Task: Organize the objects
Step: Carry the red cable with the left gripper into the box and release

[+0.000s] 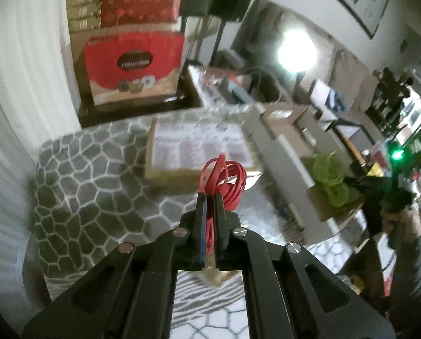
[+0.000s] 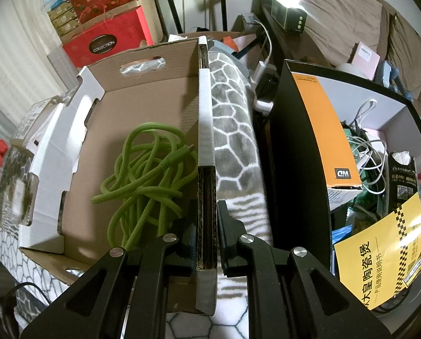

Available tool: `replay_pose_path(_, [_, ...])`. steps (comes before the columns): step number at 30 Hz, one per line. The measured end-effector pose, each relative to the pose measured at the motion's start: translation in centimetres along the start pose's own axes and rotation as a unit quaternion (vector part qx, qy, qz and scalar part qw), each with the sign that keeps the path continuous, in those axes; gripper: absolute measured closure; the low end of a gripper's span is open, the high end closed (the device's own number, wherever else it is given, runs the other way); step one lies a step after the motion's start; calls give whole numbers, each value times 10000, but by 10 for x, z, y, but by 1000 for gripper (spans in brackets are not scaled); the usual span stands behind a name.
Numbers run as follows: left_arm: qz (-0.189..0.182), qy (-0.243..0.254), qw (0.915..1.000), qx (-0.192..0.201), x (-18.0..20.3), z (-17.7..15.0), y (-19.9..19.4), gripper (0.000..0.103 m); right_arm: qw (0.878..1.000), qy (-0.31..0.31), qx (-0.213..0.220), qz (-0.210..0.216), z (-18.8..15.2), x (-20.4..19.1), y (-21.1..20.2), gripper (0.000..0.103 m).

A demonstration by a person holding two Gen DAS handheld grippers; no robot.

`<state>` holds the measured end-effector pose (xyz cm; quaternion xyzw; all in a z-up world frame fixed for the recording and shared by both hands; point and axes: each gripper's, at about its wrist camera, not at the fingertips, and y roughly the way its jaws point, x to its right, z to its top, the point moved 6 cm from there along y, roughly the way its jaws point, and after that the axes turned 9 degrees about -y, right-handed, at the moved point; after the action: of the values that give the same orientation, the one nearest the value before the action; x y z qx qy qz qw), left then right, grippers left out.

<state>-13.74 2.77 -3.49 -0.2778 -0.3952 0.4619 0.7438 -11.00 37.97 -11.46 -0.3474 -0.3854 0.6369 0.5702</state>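
Left gripper (image 1: 209, 195) is clamped on a red flat cable coil (image 1: 224, 180), which sticks out past the fingertips and hangs above the patterned blanket (image 1: 77, 186). Right gripper (image 2: 206, 212) pinches the right-hand wall of the open cardboard box (image 2: 154, 104), one finger inside, one outside, jaws nearly closed on the corrugated edge. A green braided cable (image 2: 145, 169) already lies loose in the box, ahead and left of the right fingers.

Progress, as a judgement: partly done. One cable is boxed and the red one is in hand but not yet in; from the left wrist view the box sits off to the right of the left gripper. Right of the right gripper, a black bin (image 2: 295, 141) holds more clutter, white cords included; unclear whether those belong to the job.

Readable writing: "COLLECTION" on the red gift box (image 2: 103, 46) ahead-left; "WD" logo, upside down, on the orange-white carton (image 2: 329, 130); a yellow leaflet (image 2: 379, 254) reads "大皇陶瓷煲", apparently a product manual. Other labels too blurred.
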Motion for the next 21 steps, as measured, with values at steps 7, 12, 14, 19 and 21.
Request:
replay_pose_path(7, [-574, 381, 9976, -51, 75, 8, -4, 99, 10000, 6, 0, 3, 0, 1, 0, 91])
replay_pose_path(12, [-767, 769, 9933, -391, 132, 1, 26, 99, 10000, 3, -9, 12, 0, 0, 0, 91])
replay_pose_path(14, [-871, 969, 9896, -616, 152, -4, 42, 99, 10000, -1, -14, 8, 1, 1, 0, 91])
replay_pose_path(19, [-946, 1514, 9782, -1057, 185, -21, 71, 99, 10000, -5, -21, 7, 1, 1, 0, 91])
replay_pose_path(21, [-883, 1792, 9728, -1173, 194, -29, 78, 99, 10000, -5, -20, 7, 1, 1, 0, 91])
